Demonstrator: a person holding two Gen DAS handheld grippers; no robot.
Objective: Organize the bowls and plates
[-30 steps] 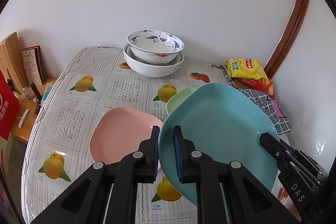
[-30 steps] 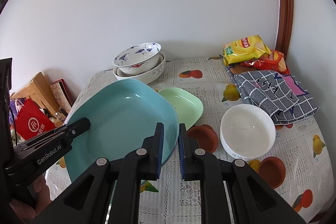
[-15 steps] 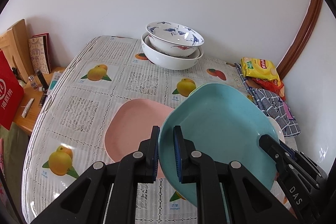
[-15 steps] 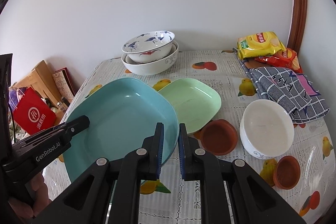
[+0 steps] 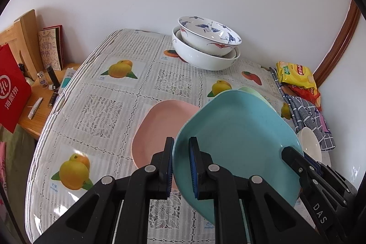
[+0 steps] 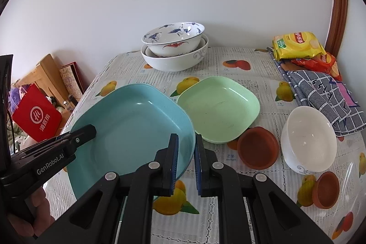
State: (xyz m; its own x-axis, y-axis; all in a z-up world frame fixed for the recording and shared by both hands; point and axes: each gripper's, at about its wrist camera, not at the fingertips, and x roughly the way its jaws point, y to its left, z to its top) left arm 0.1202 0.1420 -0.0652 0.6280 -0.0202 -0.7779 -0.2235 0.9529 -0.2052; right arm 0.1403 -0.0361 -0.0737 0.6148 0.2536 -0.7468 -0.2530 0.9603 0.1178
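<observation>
Both grippers hold a large teal plate above the table. My left gripper is shut on its left rim, and my right gripper is shut on its right rim; the plate also shows in the right wrist view. A pink plate lies on the table under and left of it. A green plate lies to the right. Two stacked patterned bowls stand at the back. A white bowl and two small brown dishes sit at the right.
Snack bags and a checked cloth lie at the back right. A low wooden stand with a red bag, books and small bottles is left of the table. The tablecloth is a fruit print.
Both grippers have carried the teal plate leftward and slightly back. It now overlaps more of the pink plate and sits clear of the green plate.
</observation>
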